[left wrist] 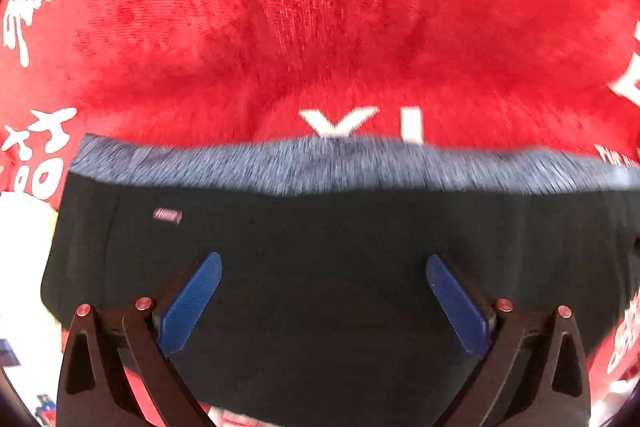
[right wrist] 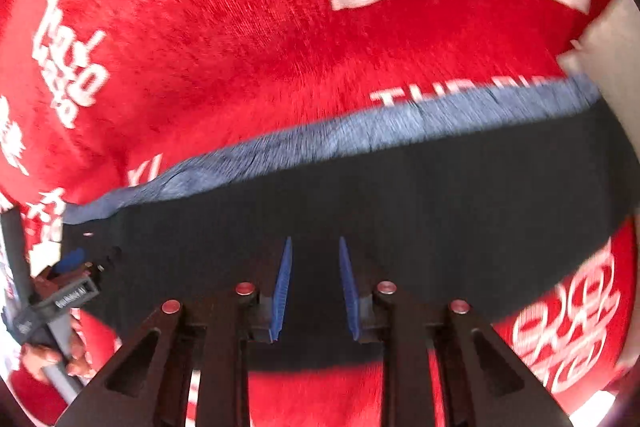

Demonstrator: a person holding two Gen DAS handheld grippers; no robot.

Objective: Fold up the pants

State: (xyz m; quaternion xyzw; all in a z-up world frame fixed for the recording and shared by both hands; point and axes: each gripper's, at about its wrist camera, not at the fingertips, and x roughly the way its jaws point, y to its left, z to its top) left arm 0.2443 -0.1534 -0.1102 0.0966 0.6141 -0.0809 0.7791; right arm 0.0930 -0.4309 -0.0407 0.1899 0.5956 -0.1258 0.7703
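Note:
Black pants (left wrist: 320, 227) with a grey-blue waistband (left wrist: 320, 163) lie folded into a wide band on a red blanket (left wrist: 200, 27). My left gripper (left wrist: 324, 261) hangs over the black cloth with its jaws wide apart and nothing between its blue pads (left wrist: 192, 303). In the right wrist view the same pants (right wrist: 440, 207) run across the picture, waistband (right wrist: 360, 131) on the far side. My right gripper (right wrist: 315, 243) points down above them. A narrow gap separates its pads (right wrist: 282, 287), and no cloth is pinched in it. The left gripper (right wrist: 74, 257) shows at the pants' left end.
The red plush blanket (right wrist: 240, 47) with white lettering covers the whole surface. A pale area (right wrist: 612, 59) lies beyond its right edge, and another (left wrist: 20, 247) beyond its left edge. A person's hand (right wrist: 48, 359) holds the left gripper's handle.

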